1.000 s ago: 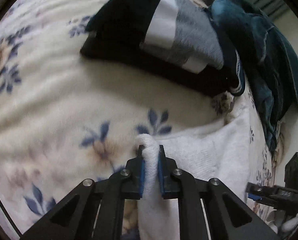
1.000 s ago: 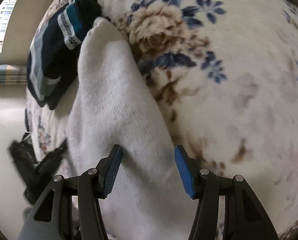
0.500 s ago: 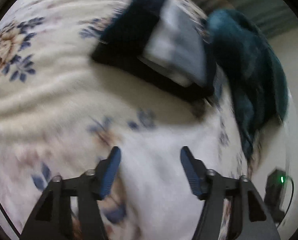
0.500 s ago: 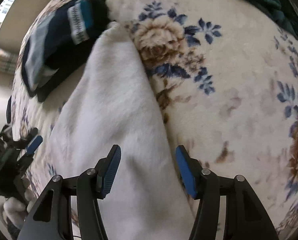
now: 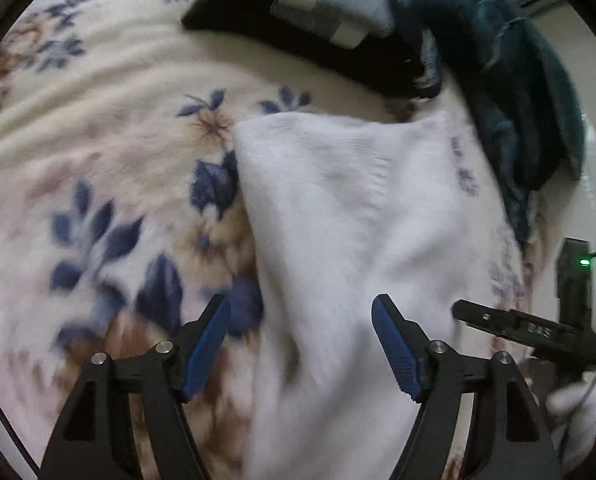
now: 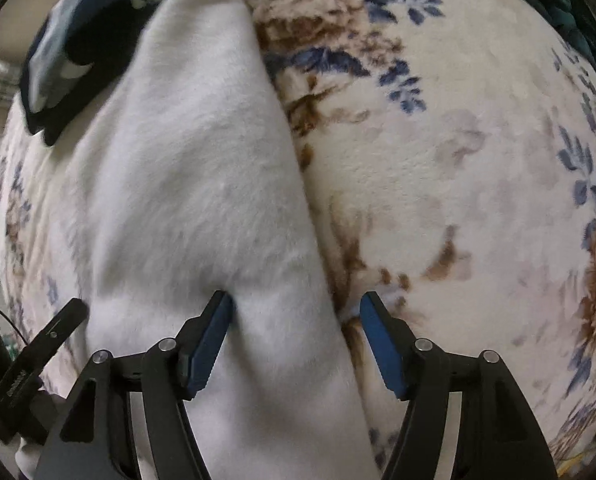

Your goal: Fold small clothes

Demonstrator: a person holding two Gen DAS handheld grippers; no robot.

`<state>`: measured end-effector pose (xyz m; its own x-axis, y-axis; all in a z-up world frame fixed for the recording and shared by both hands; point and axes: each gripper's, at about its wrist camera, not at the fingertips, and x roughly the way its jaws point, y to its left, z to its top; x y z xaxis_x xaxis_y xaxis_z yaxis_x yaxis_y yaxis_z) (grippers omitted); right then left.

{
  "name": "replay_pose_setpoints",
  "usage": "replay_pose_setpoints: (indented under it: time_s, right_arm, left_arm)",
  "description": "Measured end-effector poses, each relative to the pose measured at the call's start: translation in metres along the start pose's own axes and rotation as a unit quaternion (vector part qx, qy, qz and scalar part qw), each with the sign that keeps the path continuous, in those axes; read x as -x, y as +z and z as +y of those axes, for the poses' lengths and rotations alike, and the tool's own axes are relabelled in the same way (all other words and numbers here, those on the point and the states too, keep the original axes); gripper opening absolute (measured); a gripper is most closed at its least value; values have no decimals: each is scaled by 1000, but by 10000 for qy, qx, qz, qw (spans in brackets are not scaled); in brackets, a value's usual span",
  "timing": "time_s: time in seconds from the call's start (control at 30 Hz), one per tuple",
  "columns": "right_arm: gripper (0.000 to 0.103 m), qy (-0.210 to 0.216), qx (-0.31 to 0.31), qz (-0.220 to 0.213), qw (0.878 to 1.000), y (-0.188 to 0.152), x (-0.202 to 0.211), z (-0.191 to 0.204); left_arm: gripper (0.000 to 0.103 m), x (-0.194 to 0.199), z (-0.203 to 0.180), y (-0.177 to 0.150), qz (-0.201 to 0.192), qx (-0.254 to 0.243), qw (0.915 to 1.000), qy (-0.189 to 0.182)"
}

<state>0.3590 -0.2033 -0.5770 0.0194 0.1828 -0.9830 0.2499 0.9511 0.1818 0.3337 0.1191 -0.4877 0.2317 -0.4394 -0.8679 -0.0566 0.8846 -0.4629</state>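
Observation:
A white knitted garment (image 5: 338,208) lies flat on a cream blanket with blue and brown flowers (image 5: 97,128). My left gripper (image 5: 302,340) hovers over its near end, jaws opening, pads clear of the cloth. In the right wrist view the same white garment (image 6: 185,168) stretches away from me. My right gripper (image 6: 293,336) sits over its right edge, jaws opening. Its left pad rests against the cloth and the right pad stands over the blanket (image 6: 458,160). The right gripper (image 5: 518,328) also shows at the lower right of the left wrist view.
A folded dark navy, grey and white garment (image 5: 318,20) lies beyond the white one, seen also as the navy garment (image 6: 69,52). A teal cloth (image 5: 518,92) is heaped at the blanket's far right edge. A black device with a green light (image 5: 578,276) sits beside it.
The left gripper let go of the white garment's pinched edge, opened wide and drew back along the cloth. The garment now lies spread flat. The right gripper's jaws widened a little.

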Motion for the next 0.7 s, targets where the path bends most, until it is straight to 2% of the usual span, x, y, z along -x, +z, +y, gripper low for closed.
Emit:
replay_pose_setpoints:
  time_s: [0.1,0.2,0.3,0.4,0.47,0.57,0.63,0.7]
  right_arm:
    - [70,391,70,166,9991,-28,24,-15]
    - [71,460,191,348,9982,-67,34,-32]
    - [71,411,264,903,9947,-125,30,-63]
    - [71,450,213,1393,9890,-177,19,-90]
    - [71,499,82,1621,9855,-206,7,-106]
    - [69,677,-134,1627,9843,-236,-4,-120]
    - [53,1070,-415,1648,9796,-252,-13,-129]
    - [31,1239,-525,1876,9730,-267,-29,-126]
  left_arm:
    - [71,35,2,-32,51,84,9999,81]
    - [71,53,-2,-82,350,193,9989,261]
    - [71,52,4,-142,840,540,9945,302]
    - [71,35,6,-183,1137,904,9887,378]
    - [71,27,11,-203,1262,1105,9845,516]
    - [71,12,11,-227,1437,1228,9803,574]
    - [71,4,5,-237,1489,1184,9798,624]
    - [67,-1,-5,-242,1402,954,9832,673]
